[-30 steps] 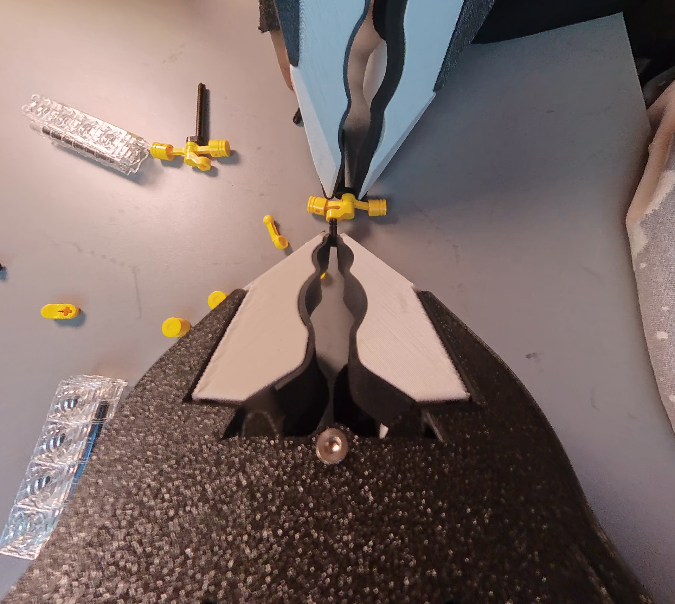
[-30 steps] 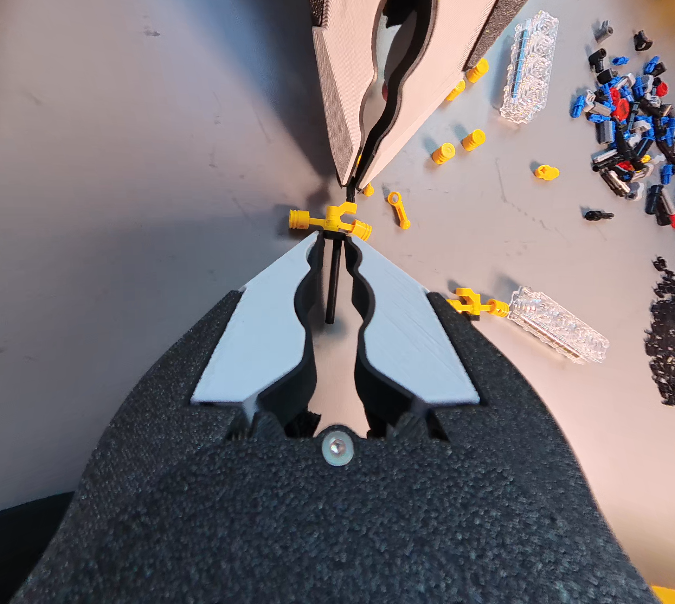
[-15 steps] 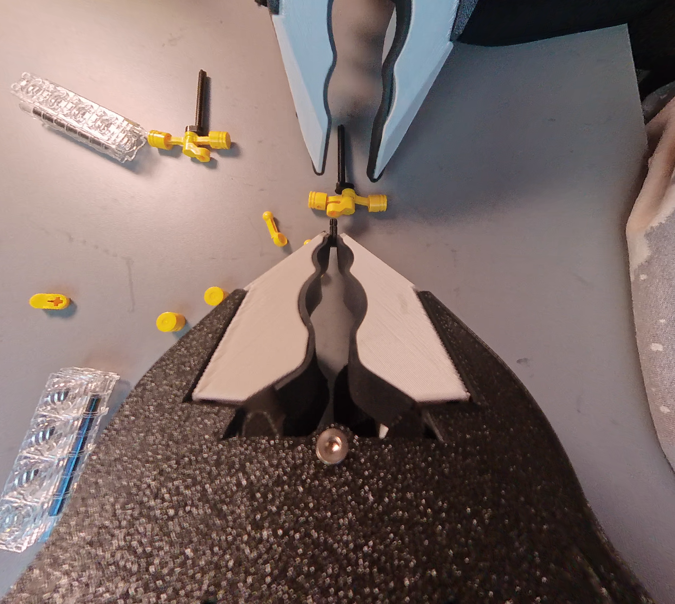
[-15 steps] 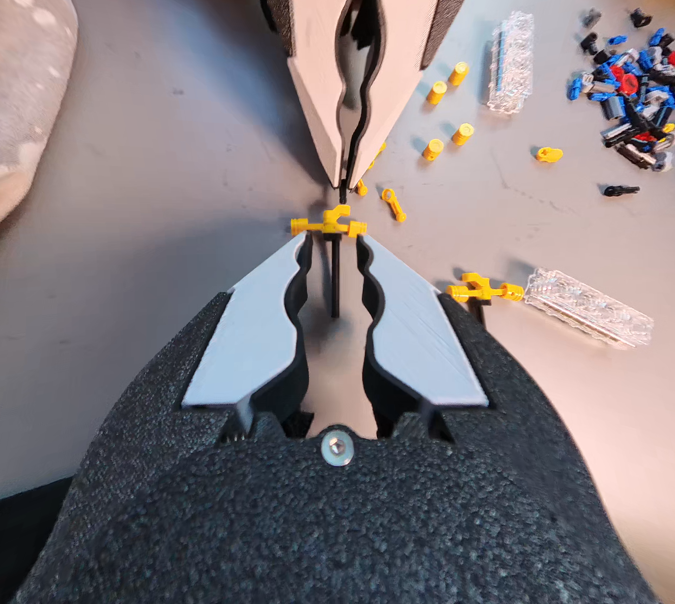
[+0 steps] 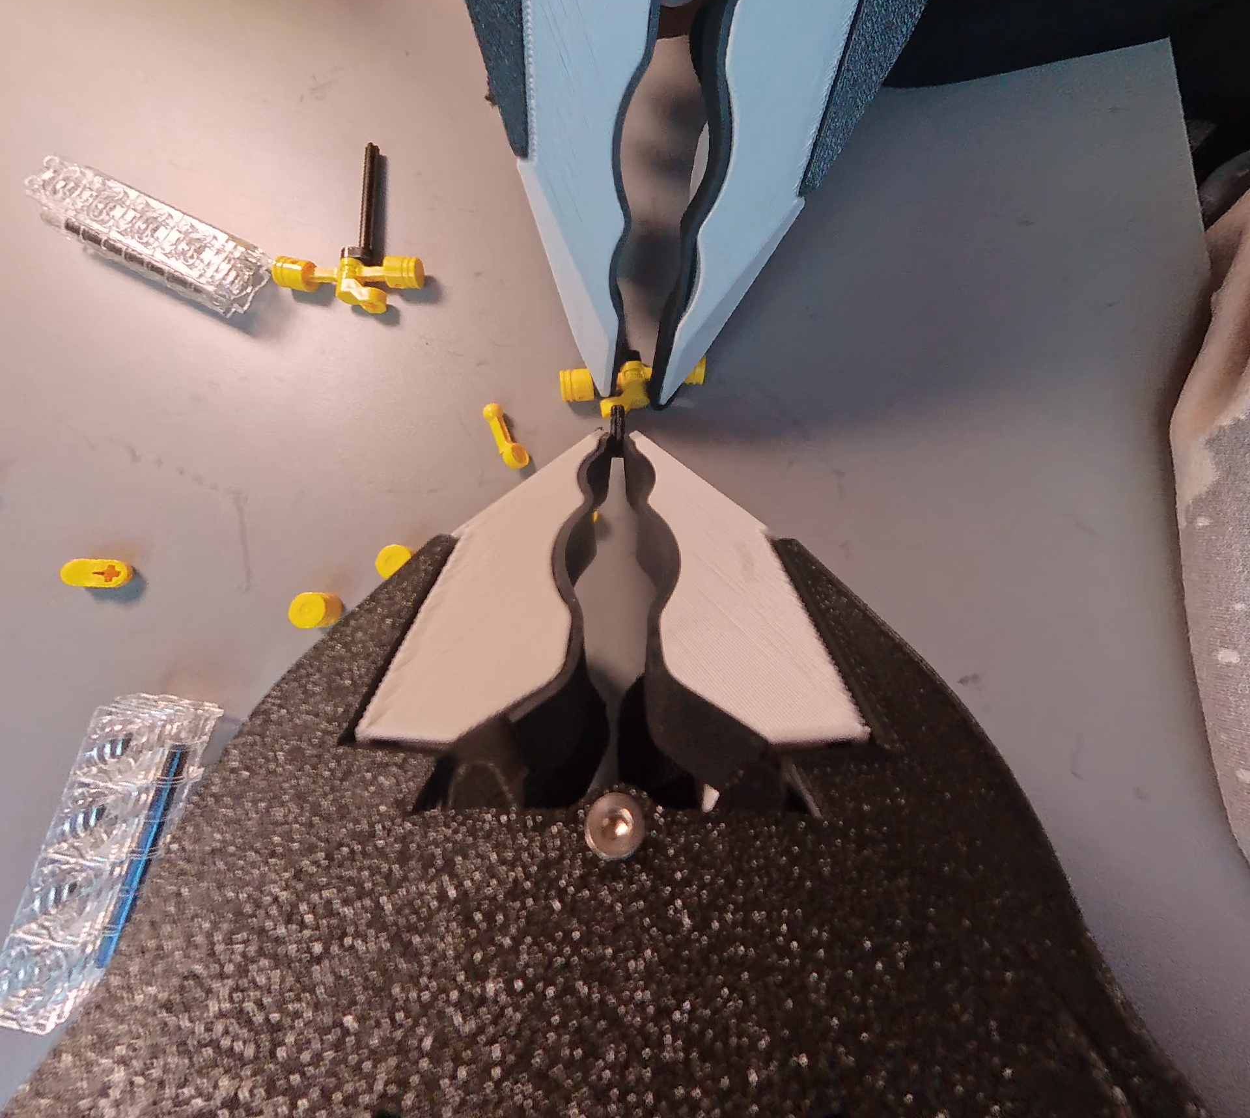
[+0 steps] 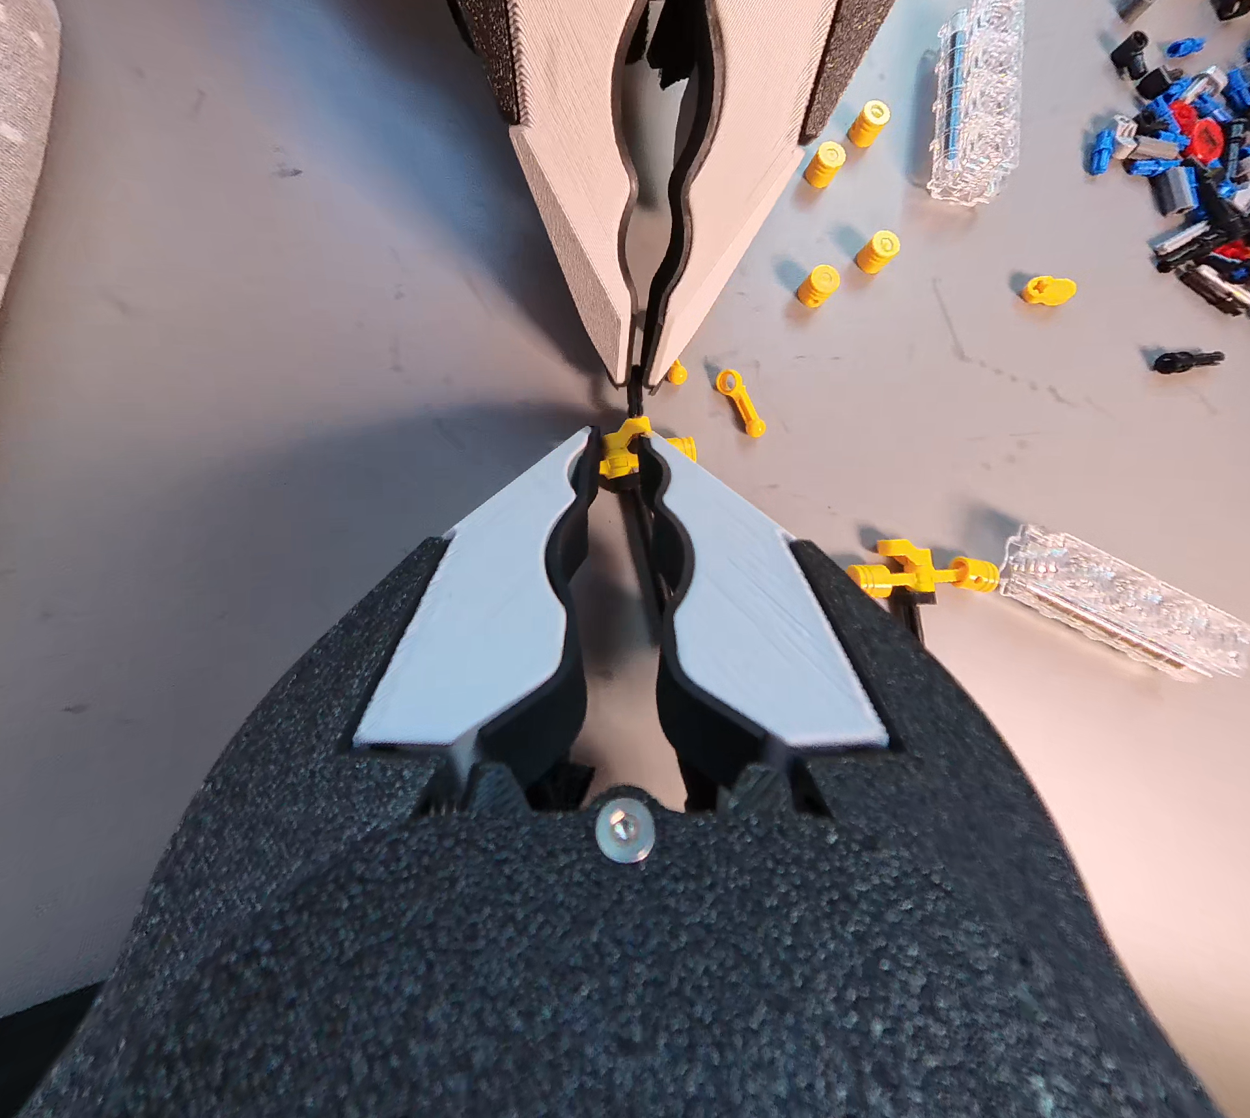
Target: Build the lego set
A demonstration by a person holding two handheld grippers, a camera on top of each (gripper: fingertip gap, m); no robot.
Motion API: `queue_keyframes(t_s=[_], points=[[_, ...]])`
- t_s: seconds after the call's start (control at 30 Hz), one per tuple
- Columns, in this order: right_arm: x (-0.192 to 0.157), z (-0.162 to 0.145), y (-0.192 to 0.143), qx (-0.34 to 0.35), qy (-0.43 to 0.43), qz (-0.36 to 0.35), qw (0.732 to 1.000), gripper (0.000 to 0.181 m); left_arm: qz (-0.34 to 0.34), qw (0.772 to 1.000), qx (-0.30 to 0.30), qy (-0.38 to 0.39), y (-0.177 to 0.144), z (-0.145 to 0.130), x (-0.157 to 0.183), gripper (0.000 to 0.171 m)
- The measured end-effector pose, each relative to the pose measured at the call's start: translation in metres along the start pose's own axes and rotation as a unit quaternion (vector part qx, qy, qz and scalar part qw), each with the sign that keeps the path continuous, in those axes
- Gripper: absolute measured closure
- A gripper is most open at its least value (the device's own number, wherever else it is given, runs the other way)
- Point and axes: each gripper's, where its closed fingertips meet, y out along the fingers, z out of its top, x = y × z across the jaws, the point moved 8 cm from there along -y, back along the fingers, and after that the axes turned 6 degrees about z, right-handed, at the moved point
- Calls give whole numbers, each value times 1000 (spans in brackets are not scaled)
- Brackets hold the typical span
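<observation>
- Left gripper [image 5: 617, 443] pinching black axle [image 5: 616, 419] tip.
- Right gripper [image 6: 621, 455] clamped on yellow connector [image 6: 619, 451], mid-axle, above table [image 6: 270, 341].
- Loose yellow pins [image 6: 818, 285] at 2 o'clock, right view.

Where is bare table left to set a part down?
Bare: the grey tabletop between the grey cloth and the left claw and right claw, both shut on a yellow-and-black axle assembly. Crowded: the claws' other side, with yellow bushes, clear blocks and a pile of blue, black and red pieces.
</observation>
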Motion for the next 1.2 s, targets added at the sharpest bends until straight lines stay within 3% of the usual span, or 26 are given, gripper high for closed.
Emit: queue_keyframes(t_s=[0.63,0.87,1.2], points=[[1,0,0,-1,14,-3,1000,173,-7,997,-24,-68,5,-4,-4,169],[3,-2,0,12,22,5,1000,173,-50,987,-1,-151,2,-5,-11,169],[4,-5,0,36,23,18,999,173,-88,976,-15,-200,4,-5,-15,169]])
